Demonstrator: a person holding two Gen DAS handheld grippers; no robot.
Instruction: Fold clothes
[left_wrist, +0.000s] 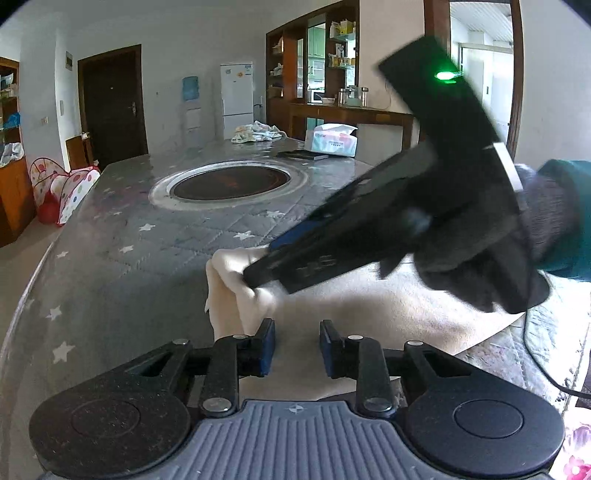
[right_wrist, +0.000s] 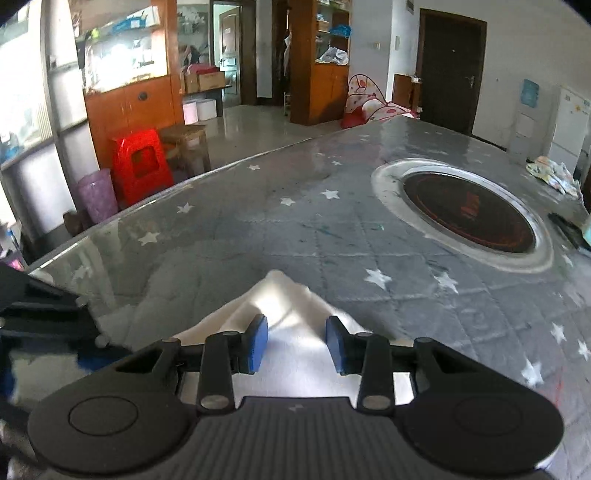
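A cream-white garment (left_wrist: 255, 306) lies on the grey star-patterned table cover, also seen in the right wrist view (right_wrist: 291, 306). My left gripper (left_wrist: 297, 345) hangs open just over the cloth, its blue pads (left_wrist: 267, 339) apart with nothing between them. My right gripper (right_wrist: 297, 341) is open over a raised fold of the cloth. In the left wrist view the right gripper (left_wrist: 258, 271) comes in from the right, held by a gloved hand, with its tips pressed into the garment's bunched far edge. Whether it grips cloth there I cannot tell.
A round cooktop (left_wrist: 231, 181) set in a metal ring sits mid-table. A tissue box (left_wrist: 334, 138), a dark flat item (left_wrist: 303, 155) and a crumpled patterned cloth (left_wrist: 258, 131) lie at the far end. The table edge (right_wrist: 166, 192) runs along the left, with a red stool (right_wrist: 142, 166) beyond.
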